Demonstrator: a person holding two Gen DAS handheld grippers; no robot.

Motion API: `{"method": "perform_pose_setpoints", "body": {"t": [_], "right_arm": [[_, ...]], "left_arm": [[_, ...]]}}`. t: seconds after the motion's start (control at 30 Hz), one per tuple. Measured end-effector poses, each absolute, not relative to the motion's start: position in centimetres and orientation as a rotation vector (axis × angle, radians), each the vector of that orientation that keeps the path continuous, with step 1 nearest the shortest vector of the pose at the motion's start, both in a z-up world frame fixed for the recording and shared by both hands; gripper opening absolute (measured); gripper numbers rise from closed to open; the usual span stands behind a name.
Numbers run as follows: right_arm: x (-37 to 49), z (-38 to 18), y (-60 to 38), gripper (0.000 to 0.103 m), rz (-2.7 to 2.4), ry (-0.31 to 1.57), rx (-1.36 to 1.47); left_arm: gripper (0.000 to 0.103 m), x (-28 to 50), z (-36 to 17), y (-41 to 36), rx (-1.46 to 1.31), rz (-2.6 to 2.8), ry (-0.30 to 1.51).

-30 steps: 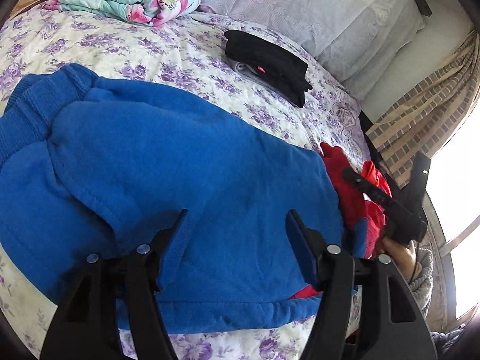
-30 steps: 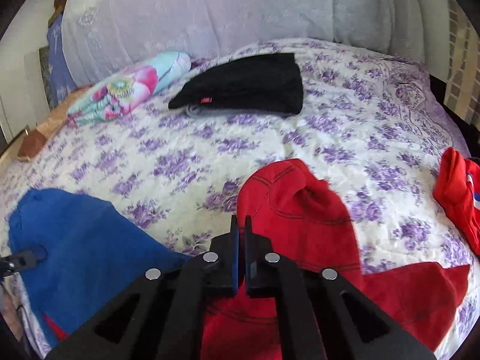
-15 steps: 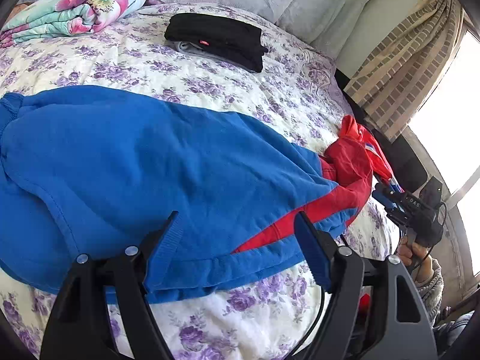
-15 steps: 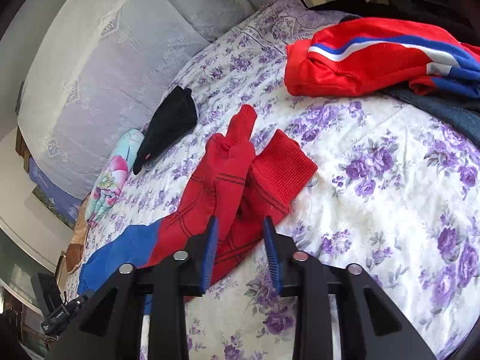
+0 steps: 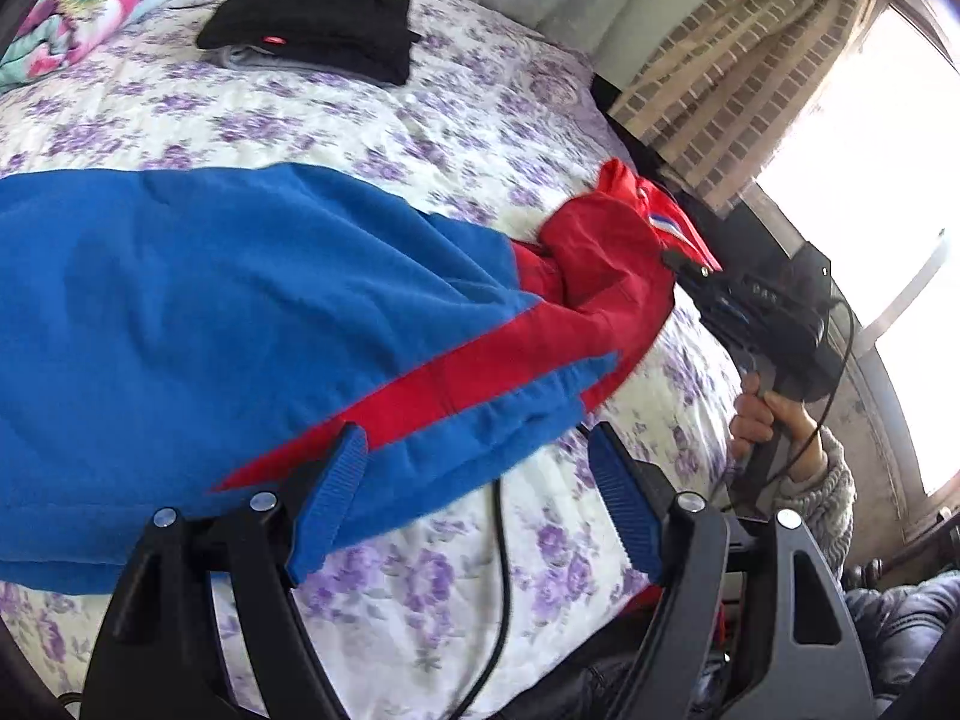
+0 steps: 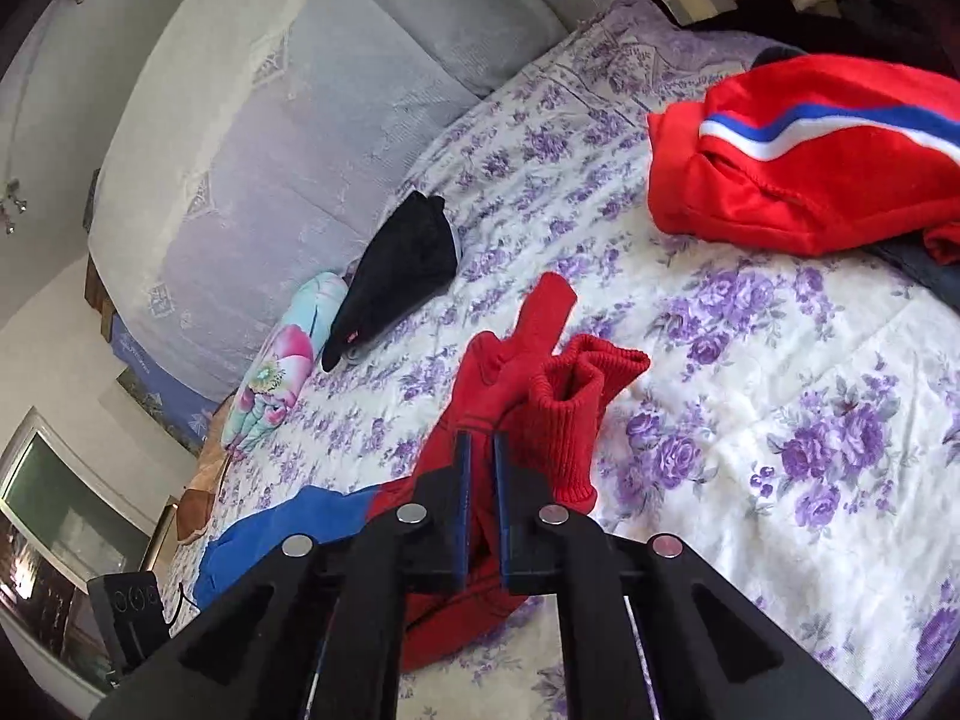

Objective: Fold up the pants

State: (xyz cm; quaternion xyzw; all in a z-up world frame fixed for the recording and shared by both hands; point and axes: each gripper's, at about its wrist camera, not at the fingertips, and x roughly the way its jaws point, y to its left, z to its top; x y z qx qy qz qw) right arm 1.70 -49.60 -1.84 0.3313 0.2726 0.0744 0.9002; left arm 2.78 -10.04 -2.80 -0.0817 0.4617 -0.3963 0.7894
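The pants point(image 5: 252, 312) are bright blue above and red at the legs, lying on a bed point(image 5: 420, 138) covered in white with purple flowers. Nearby sit a black garment point(image 5: 318, 30), a red jacket point(image 6: 804, 162) striped blue and white, and a turquoise blanket point(image 6: 282, 366) with pink blooms.

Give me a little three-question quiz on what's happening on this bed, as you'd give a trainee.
1. True or false: the left hand-held gripper is open.
2. What does the right hand-held gripper pinch? A: a shoe. B: the red leg of the blue-and-red pants. C: nothing.
3. Fill in: the red jacket lying apart on the bed carries a white and ____ stripe.

Key: 1 true; 2 B; 3 blue.
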Motion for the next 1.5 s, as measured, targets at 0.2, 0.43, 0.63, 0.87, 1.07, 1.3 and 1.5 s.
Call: {"method": "perform_pose_setpoints", "body": {"t": [0.2, 0.43, 0.63, 0.87, 1.07, 1.3, 1.5], "right_arm": [[-0.7, 0.9, -50.2, 0.006, 0.128, 0.523, 0.603], [-1.1, 0.9, -49.5, 0.009, 0.119, 0.567, 0.568], [1.7, -1.3, -48.2, 0.026, 0.136, 0.641, 0.608], [4.6, -2.2, -47.4, 0.002, 0.164, 0.636, 0.609], [-1.9, 1.0, -48.0, 0.002, 0.125, 0.496, 0.559], [-1.1, -5.6, -50.8, 0.007, 0.063, 0.709, 0.727], [-2.0, -5.0, -52.3, 0.061, 0.051, 0.670, 0.774]], "left_arm": [[0.074, 1.8, -4.6, -11.1, -0.130, -0.972, 1.101], [0.072, -2.5, -3.1, -13.1, -0.090, -1.258, 1.097], [0.070, -4.2, 2.8, -10.8, 0.037, -1.048, 0.794], [0.071, -1.4, 5.0, -6.8, -0.013, -0.733, 0.678], [0.072, 3.8, 2.9, -2.1, -0.129, -0.422, 0.726], [0.075, 6.9, -2.8, -1.0, -0.082, -0.253, 0.830], [0.075, 6.6, -3.7, 0.1, -0.075, -0.217, 0.829]]}}
